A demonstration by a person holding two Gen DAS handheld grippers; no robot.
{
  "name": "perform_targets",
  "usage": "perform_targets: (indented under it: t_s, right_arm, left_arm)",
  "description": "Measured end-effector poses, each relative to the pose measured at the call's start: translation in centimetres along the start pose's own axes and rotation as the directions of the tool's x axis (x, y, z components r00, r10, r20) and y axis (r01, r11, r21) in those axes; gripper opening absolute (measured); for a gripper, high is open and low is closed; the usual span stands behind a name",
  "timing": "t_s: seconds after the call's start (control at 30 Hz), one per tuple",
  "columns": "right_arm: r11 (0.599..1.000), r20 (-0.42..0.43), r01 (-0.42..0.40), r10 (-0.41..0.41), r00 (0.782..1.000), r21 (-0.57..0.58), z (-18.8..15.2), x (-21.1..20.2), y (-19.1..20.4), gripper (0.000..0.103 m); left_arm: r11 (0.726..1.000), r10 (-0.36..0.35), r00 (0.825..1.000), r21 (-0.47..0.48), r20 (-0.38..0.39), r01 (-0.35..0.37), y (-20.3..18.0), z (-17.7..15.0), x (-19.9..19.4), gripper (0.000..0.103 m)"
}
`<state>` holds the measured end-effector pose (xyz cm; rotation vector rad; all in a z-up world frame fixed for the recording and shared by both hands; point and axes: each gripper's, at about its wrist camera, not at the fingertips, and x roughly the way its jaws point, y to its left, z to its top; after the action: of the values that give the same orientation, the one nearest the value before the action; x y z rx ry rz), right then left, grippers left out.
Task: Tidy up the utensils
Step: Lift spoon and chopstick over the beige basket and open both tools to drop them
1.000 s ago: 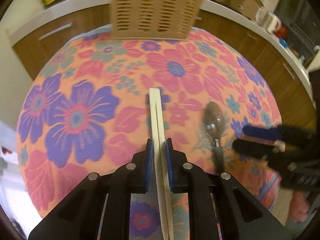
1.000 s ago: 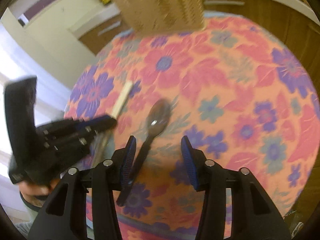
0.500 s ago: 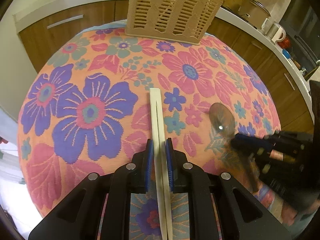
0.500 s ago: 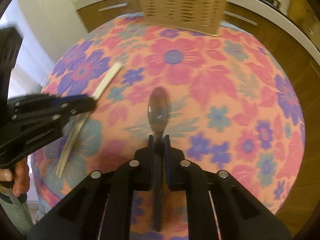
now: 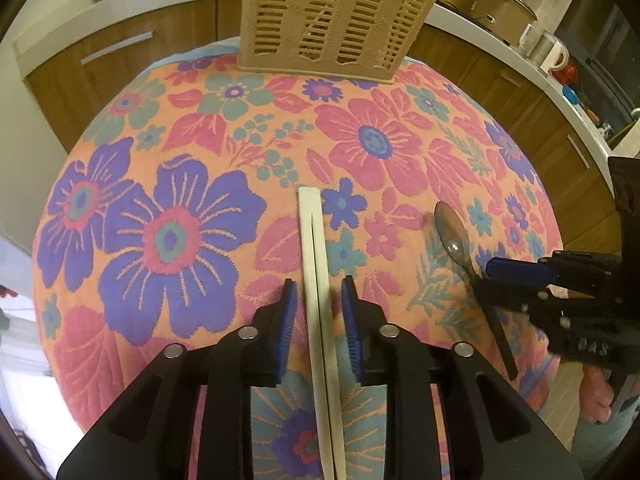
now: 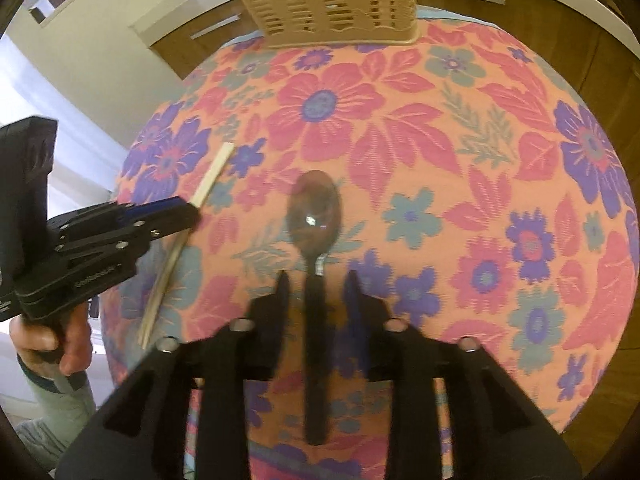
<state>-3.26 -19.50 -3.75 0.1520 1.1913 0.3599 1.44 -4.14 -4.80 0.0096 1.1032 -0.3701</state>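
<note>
the basket (image 5: pixel 336 20) loses its top to the frame edge in both views, so its contents are anyone's guess. the chopsticks (image 5: pixel 320 320) run off the bottom edge, and the right gripper (image 6: pixel 316 280) is motion-blurred.

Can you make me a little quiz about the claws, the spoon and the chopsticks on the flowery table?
1. True or false: the left claw is squeezing the chopsticks tight.
2. What lies between the right claw's fingers? A) spoon B) fork C) knife
3. Fill in: the tan basket stands at the ____ edge of the flowery table.

Key: 1 false, gaps show on both sides. 2 A. 3 far.
</note>
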Motion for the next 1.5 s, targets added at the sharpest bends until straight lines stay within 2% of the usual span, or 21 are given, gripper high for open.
perform_targets:
  t_s: [0.13, 0.3, 0.4, 0.47, 0.5, 0.57, 0.63, 0.77, 0.87, 0.93, 1.0, 1.1, 1.13, 1.23, 1.3, 1.4, 1.5]
  right_arm:
    - [0.999, -0.022, 0.031, -0.031, 0.999, -0.015, 0.4, 0.7, 1.0, 0.028]
    - [0.991, -0.029, 0.114, -0.116, 0.993, -0.064, 0.7, 1.2, 2.2, 0.027]
    - [0.977, -0.008, 0.183, -0.185, 0.983, -0.106, 0.8, 1.6, 3.1, 0.01]
    - [0.972, 0.006, 0.2, -0.201, 0.98, -0.126, 0.7, 1.6, 3.4, 0.009]
    - [0.973, 0.009, 0.196, -0.197, 0.98, -0.125, 0.7, 1.6, 3.4, 0.009]
    - [0.977, 0.017, 0.177, -0.176, 0.984, -0.119, 0.7, 1.3, 2.7, 0.009]
    - [0.984, 0.038, 0.14, -0.136, 0.99, -0.106, 0.8, 0.7, 2.2, 0.009]
    - [0.989, 0.122, 0.113, -0.1, 0.987, -0.1, 2.3, -1.7, 1.7, 0.009]
    - [0.99, 0.188, 0.099, -0.08, 0.979, -0.099, 3.8, -3.7, 1.3, 0.009]
    - [0.99, 0.229, 0.096, -0.071, 0.971, -0.1, 5.2, -4.8, 1.0, 0.009]
    - [0.991, 0.268, 0.09, -0.061, 0.961, -0.098, 6.5, -6.0, 0.6, 0.009]
    - [0.991, 0.357, 0.085, -0.044, 0.933, -0.1, 9.2, -8.2, 0.1, 0.009]
    - [0.991, 0.376, 0.086, -0.041, 0.926, -0.102, 9.9, -8.7, -0.1, 0.009]
    - [0.991, 0.447, 0.085, -0.029, 0.894, -0.106, 12.6, -10.6, -0.6, 0.009]
    - [0.989, 0.48, 0.094, -0.03, 0.877, -0.111, 14.2, -11.5, -0.6, 0.009]
    - [0.985, 0.559, 0.124, -0.037, 0.828, -0.119, 17.1, -13.1, -0.4, 0.009]
    - [0.984, 0.594, 0.138, -0.044, 0.804, -0.114, 19.3, -13.5, -0.3, 0.009]
  left_arm:
    - [1.0, -0.007, 1.0, 0.018, -0.017, 0.007, 0.0, 0.2, 0.2, 0.03]
    - [0.998, 0.003, 0.999, 0.058, -0.041, -0.001, -0.5, 0.7, 0.7, 0.03]
    - [0.996, 0.036, 0.998, 0.084, -0.043, -0.032, -1.2, 0.8, 1.0, 0.032]
    - [0.992, 0.089, 0.996, 0.093, -0.017, -0.088, -1.6, 0.7, 1.1, 0.016]
    - [0.988, 0.118, 0.993, 0.103, -0.008, -0.117, -1.7, 0.6, 1.1, 0.012]
    - [0.991, 0.088, 0.996, 0.104, -0.002, -0.088, -1.7, 0.6, 0.9, 0.011]
    - [0.997, -0.004, 1.0, 0.081, 0.008, 0.004, -1.3, 0.9, 0.4, 0.011]
    - [0.998, -0.024, 0.993, 0.063, 0.113, 0.017, -0.9, 2.5, -2.3, 0.011]
    - [0.997, -0.049, 0.976, 0.061, 0.214, 0.036, -0.9, 4.4, -5.3, 0.011]
    - [0.997, -0.053, 0.958, 0.064, 0.283, 0.036, -1.1, 6.0, -7.2, 0.011]
    - [0.997, -0.066, 0.931, 0.067, 0.358, 0.045, -1.3, 7.8, -9.3, 0.011]
    - [0.996, -0.08, 0.882, 0.07, 0.464, 0.053, -1.8, 10.8, -11.8, 0.011]
    - [0.995, -0.091, 0.86, 0.071, 0.502, 0.064, -1.9, 12.1, -12.7, 0.011]
    - [0.993, -0.115, 0.807, 0.071, 0.579, 0.09, -2.5, 14.7, -14.4, 0.011]
    - [0.992, -0.127, 0.782, 0.07, 0.61, 0.106, -2.9, 16.2, -14.8, 0.011]
    - [0.989, -0.146, 0.735, 0.074, 0.663, 0.13, -3.5, 18.7, -14.9, 0.011]
    - [0.99, -0.139, 0.692, 0.077, 0.709, 0.119, -3.9, 20.9, -14.8, 0.011]
